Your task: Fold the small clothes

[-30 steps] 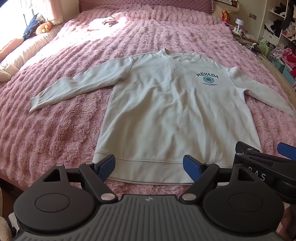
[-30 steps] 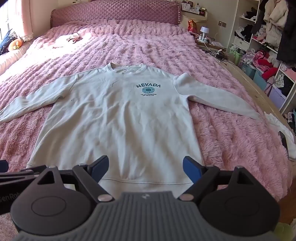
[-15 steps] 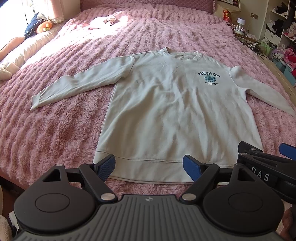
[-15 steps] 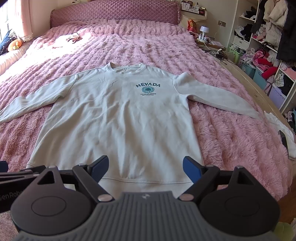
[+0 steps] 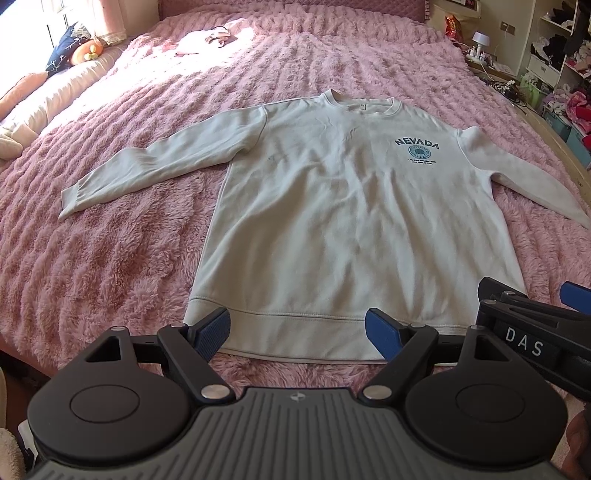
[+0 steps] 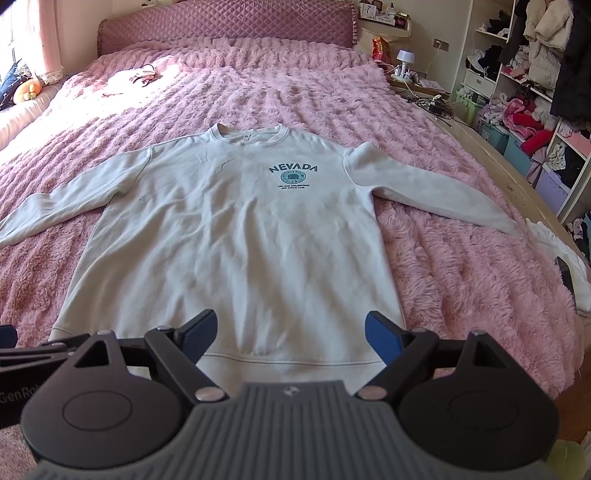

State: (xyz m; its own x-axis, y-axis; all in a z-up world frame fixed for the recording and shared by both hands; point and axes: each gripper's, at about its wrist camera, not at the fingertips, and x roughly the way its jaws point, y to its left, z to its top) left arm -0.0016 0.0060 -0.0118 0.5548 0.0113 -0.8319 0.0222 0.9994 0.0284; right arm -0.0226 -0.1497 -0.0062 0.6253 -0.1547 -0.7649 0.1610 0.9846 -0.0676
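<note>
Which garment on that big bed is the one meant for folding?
Look at the pink fluffy bed. Spread flat in its middle, sleeves out, is a pale sweatshirt, its hem nearest the open jaws. Unlike the small crumpled clothing near the headboard, it carries dark "NEVADA" lettering.

I see a bed (image 6: 461, 266) under a shaggy pink cover, headboard (image 6: 225, 27) at 12 o'clock. A white sweatshirt (image 6: 236, 251) lies flat on it, front up, neck toward 12, hem toward 6, its sleeves spread out toward 9 and 3. Far up at 11 o'clock a small pinkish garment (image 6: 142, 75) sits in a sunlit patch. At 3 o'clock, at the bed's edge, I see some white cloth (image 6: 557, 254); what it is I cannot tell.
</note>
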